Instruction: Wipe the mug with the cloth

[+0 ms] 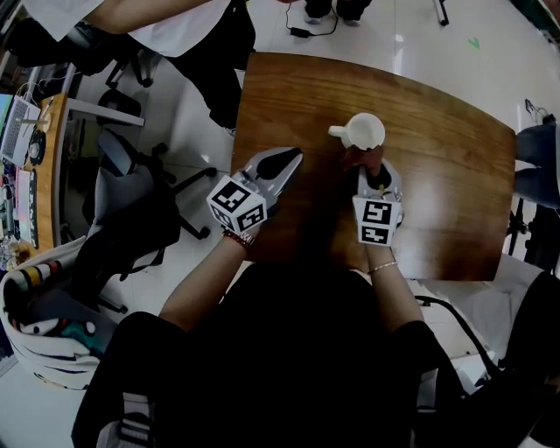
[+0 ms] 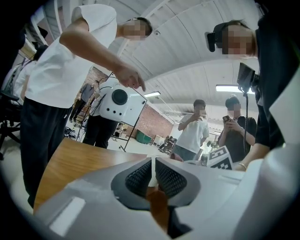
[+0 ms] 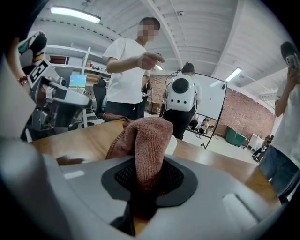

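Over the wooden surface [image 1: 455,175], the right hand-held gripper [image 1: 374,175] clamps the reddish cloth [image 3: 147,140] just beside the white mug [image 1: 365,131]. The left hand-held gripper [image 1: 287,160] is closed and empty.

A brown wooden table [image 1: 455,175] stands on a pale glossy floor [image 1: 420,35] — 1 dark office chair [image 1: 127,157] beside it. Far off, a brick wall [image 3: 243,112], perhaps a whiteboard [image 3: 213,101], and tube lights [image 3: 75,14] under a white ceiling [image 3: 211,37].
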